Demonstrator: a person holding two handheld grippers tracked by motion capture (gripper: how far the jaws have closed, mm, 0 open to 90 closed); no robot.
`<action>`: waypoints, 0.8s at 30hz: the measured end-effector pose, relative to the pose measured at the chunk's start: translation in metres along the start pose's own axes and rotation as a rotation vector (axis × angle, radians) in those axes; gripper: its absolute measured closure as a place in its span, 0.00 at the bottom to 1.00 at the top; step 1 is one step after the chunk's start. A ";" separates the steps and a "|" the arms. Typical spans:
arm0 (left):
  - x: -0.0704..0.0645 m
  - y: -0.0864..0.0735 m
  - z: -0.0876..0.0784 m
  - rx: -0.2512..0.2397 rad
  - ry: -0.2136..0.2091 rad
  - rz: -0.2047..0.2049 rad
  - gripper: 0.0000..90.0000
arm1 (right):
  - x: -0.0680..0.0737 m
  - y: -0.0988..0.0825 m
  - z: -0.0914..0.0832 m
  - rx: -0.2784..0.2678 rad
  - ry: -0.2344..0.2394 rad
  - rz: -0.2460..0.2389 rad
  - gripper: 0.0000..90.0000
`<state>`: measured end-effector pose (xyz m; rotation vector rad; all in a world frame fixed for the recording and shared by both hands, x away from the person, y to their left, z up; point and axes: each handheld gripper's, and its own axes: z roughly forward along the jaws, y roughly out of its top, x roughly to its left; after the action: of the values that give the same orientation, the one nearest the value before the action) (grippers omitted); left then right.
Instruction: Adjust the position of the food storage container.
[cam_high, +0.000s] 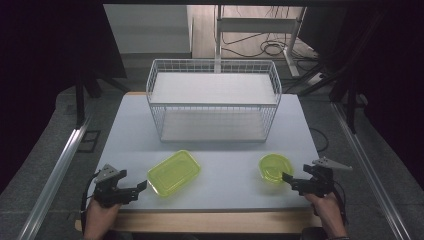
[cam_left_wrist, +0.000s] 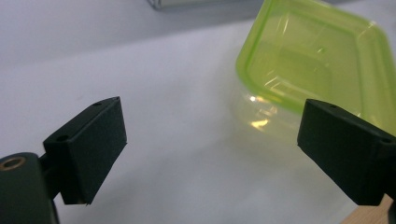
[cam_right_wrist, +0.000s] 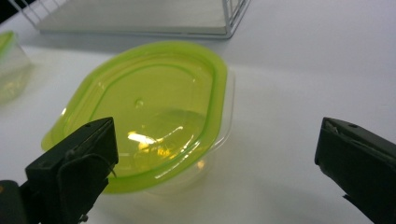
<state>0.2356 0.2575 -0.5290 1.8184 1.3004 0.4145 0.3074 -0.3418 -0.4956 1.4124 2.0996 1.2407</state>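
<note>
Just ahead of right claw (cam_high: 289, 179): oval container (cam_high: 275, 167)

We note the wire rack (cam_high: 213, 100) at the table (cam_high: 130, 135) centre-top; rectangular container (cam_high: 174, 172) lower left of centre, oval container (cam_high: 275, 166) lower right, well apart

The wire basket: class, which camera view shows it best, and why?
The high view: the whole wire basket stands at the table's far side, both shelves visible. The right gripper view catches a bottom corner; the left gripper view, a blurred edge at the top.
</note>
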 end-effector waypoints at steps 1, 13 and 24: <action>0.000 0.000 0.000 0.006 0.004 0.004 0.09 | 0.000 0.000 0.000 0.005 0.003 -0.003 0.00; -0.004 0.000 0.001 0.017 0.034 0.043 0.08 | 0.003 0.005 -0.006 -0.001 -0.013 -0.031 0.06; -0.005 0.000 0.004 0.046 0.055 0.063 0.07 | 0.016 0.014 -0.015 0.011 -0.023 -0.061 0.35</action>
<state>0.2359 0.2515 -0.5301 1.9023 1.3026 0.4755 0.2986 -0.3333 -0.4728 1.3504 2.1209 1.1859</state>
